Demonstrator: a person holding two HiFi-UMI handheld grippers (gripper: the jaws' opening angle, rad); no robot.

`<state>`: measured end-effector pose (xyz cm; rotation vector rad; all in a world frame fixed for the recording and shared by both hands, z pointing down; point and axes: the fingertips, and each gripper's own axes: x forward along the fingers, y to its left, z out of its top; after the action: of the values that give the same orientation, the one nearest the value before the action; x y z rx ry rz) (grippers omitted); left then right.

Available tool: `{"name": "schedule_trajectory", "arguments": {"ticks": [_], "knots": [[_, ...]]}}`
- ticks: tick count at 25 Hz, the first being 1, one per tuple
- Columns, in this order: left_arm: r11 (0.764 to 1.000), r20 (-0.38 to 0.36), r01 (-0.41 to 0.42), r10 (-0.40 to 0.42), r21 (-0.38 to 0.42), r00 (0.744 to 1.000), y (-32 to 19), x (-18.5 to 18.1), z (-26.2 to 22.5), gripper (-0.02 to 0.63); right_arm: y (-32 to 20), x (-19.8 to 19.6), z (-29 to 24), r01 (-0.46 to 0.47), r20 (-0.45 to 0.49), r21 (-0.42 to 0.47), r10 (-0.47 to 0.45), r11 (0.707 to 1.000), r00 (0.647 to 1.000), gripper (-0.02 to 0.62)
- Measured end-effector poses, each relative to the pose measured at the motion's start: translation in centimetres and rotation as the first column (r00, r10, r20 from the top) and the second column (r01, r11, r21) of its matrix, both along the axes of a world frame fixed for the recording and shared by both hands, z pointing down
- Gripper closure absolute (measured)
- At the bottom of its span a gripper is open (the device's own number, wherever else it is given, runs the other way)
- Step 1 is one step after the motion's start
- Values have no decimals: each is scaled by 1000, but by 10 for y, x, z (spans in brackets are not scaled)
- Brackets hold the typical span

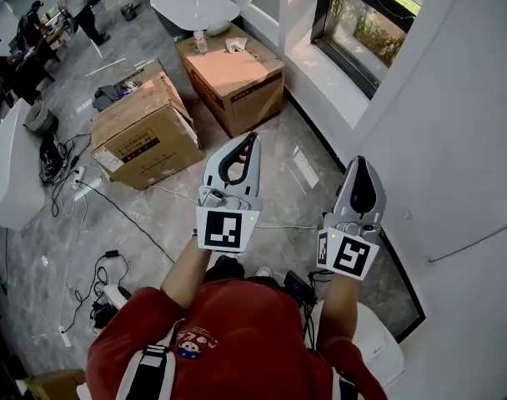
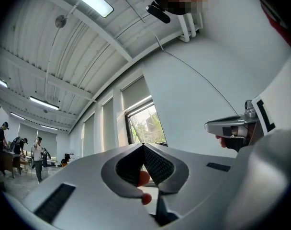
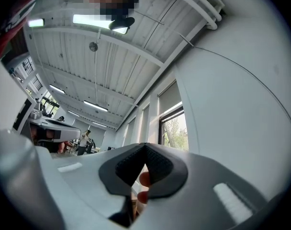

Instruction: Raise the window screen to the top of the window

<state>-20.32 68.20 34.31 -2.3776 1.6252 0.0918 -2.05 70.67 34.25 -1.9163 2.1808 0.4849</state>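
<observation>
Far left in the head view, several standing people and a long white table. On the grey stone floor beside the table lie black and white cables with power strips. Next, a large brown cardboard box with a printed label. Behind it and further right stands a second brown cardboard box with small white items on its top, and beyond that a white oval basin-like tub. Bottom centre, the person in a red shirt with both forearms stretched forward. The left gripper, grey and white with a black-lined jaw opening and a square-marker cube, is held over the floor. In its own view its jaws are closed tip to tip with nothing between them. The right gripper, of the same make, is held just beside the white wall. Its jaws likewise meet at the tips and grip nothing. Both grippers point slightly upward. The dark-framed window sits at upper right above a white sill, with greenery outside, well apart from both grippers. In the gripper views it stands ahead beyond the closed tips. The window screen cannot be told apart from the glass in any view. A thin dark cord runs across the wall at far right.
</observation>
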Motion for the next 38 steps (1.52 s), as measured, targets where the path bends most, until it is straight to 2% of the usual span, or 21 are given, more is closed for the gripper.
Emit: {"name": "schedule_trajectory", "arguments": {"ticks": [9, 20, 28, 38], "knots": [[1000, -12, 15, -15, 15, 1000, 2, 5, -5, 600, 2, 8, -6, 14, -11, 24, -14, 1000, 1000, 586], [1000, -55, 6, -5, 19, 998, -32, 9, 4, 600, -32, 5, 0, 15, -51, 27, -13, 1000, 999, 586], [1000, -88, 18, -17, 3, 996, -101, -11, 16, 600, -98, -13, 11, 13, -88, 12, -12, 1000, 996, 586], [1000, -97, 9, -11, -18, 995, -224, -37, 24, 600, -219, -38, 13, -17, -111, -22, 14, 1000, 994, 586]]}}
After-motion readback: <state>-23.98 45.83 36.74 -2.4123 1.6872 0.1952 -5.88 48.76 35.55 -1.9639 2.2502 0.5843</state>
